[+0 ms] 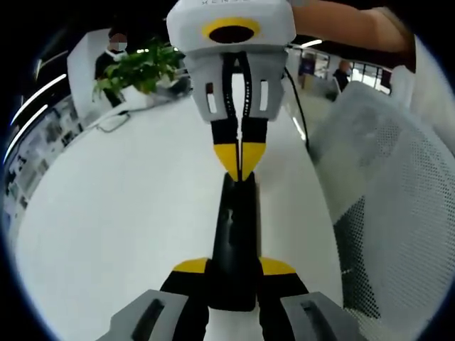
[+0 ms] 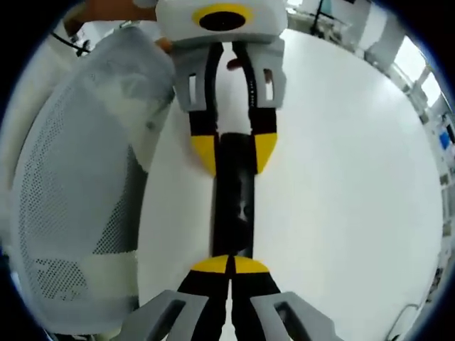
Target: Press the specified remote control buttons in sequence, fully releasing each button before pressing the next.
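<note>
A long black remote [image 1: 238, 227] lies lengthwise over the white table [image 1: 114, 213]. My left gripper [image 1: 234, 268] is shut on its near end, with a yellow fingertip on each side. In the right gripper view the same grip appears at the far end of the remote [image 2: 233, 206], where the left gripper [image 2: 233, 153] comes down from the top. My right gripper [image 2: 231, 265] is shut, its yellow tips pressed together and resting on the remote's end nearest it. In the left gripper view the right gripper [image 1: 240, 160] points down onto the remote's far end. The buttons are too dark to make out.
A grey mesh chair back [image 1: 398, 185] stands close beside the table, and also appears as the chair back [image 2: 78, 185]. A green plant [image 1: 142, 67] and a seated person [image 1: 114, 53] are at the table's far end. A black cable [image 1: 298, 106] runs past the right gripper.
</note>
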{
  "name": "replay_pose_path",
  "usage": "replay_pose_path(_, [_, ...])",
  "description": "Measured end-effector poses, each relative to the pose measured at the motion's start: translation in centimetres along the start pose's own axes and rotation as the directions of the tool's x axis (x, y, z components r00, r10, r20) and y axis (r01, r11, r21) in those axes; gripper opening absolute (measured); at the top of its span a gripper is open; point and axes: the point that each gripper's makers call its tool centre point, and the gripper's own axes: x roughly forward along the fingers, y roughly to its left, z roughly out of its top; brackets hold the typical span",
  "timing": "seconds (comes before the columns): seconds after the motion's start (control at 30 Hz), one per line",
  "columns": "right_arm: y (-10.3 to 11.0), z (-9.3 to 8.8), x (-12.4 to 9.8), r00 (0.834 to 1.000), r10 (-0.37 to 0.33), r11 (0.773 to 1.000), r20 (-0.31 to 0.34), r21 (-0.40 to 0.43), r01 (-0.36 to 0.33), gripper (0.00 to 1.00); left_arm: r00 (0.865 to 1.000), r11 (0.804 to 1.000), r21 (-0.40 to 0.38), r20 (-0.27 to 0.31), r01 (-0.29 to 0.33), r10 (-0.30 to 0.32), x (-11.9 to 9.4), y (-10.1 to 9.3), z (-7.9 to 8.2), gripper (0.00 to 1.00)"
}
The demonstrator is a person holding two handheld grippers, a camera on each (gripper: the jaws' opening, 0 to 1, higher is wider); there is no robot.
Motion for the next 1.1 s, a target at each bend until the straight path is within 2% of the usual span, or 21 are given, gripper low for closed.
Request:
replay_pose_path(0.2, [0.06,0.07,-0.01,1.0,0.003,1.0,-0.004,0.006,-0.003,0.0,1.0,1.0,-0.002,0.001,-0.003,0.003,-0.04,-0.11,-0.01,0.24])
replay_pose_path(0.57, [-0.06,-0.04,0.18,0.999,0.013,1.0,-0.051,0.005,-0.013,0.0,1.0,1.0,-0.003,0.002,-0.006,0.006,-0.04,-0.15,-0.05,0.24])
replay_pose_path(1.03, [0.08,-0.16,-0.01,1.0,-0.001,1.0,-0.029,0.014,0.001,0.0,1.0,1.0,-0.006,0.005,0.0,0.0,0.03,-0.17,-0.05,0.24])
replay_pose_path(1.1, [0.14,-0.07,-0.07,1.0,-0.01,1.0,-0.021,-0.005,0.01,0.0,1.0,1.0,-0.005,0.005,0.001,-0.001,0.04,-0.16,-0.06,0.24])
